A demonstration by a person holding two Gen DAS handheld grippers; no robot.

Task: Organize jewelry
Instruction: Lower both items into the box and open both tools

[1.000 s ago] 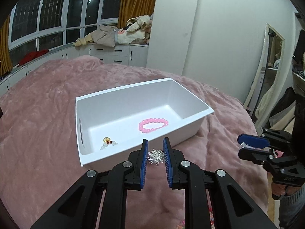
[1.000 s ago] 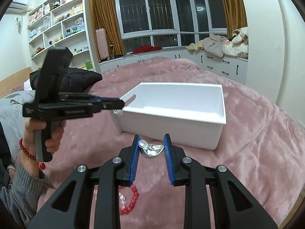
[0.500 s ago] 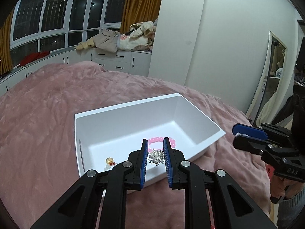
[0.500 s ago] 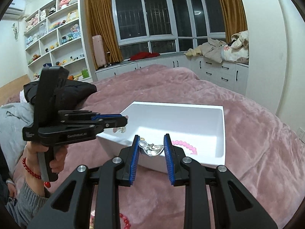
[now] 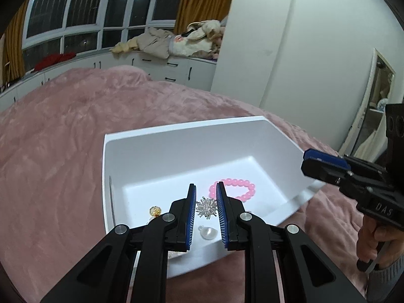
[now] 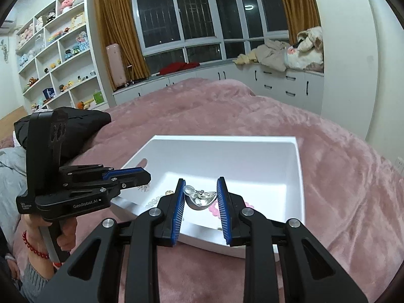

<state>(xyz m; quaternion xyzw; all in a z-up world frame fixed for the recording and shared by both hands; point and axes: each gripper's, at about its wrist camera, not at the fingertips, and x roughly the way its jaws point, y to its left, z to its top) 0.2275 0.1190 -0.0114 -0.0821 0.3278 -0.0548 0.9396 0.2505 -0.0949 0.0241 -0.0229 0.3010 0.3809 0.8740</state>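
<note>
Bed (image 6: 328, 176) under fuzzy pink blanket. White bin (image 6: 300, 176) sits right on it, black jacket (image 6: 75, 123) bunched up at far-left side.

The right gripper (image 6: 200, 197) pinches a silver pendant (image 6: 200, 198) over the white bin (image 6: 294, 176) on the pink blanket (image 6: 341, 189).

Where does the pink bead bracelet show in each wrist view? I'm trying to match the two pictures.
Left wrist: pink bead bracelet lies on the bin floor, right of the fingers.
Right wrist: only a pink edge shows, between the fingers, under the held silver piece.
Shared landmark: the white bin.
</note>
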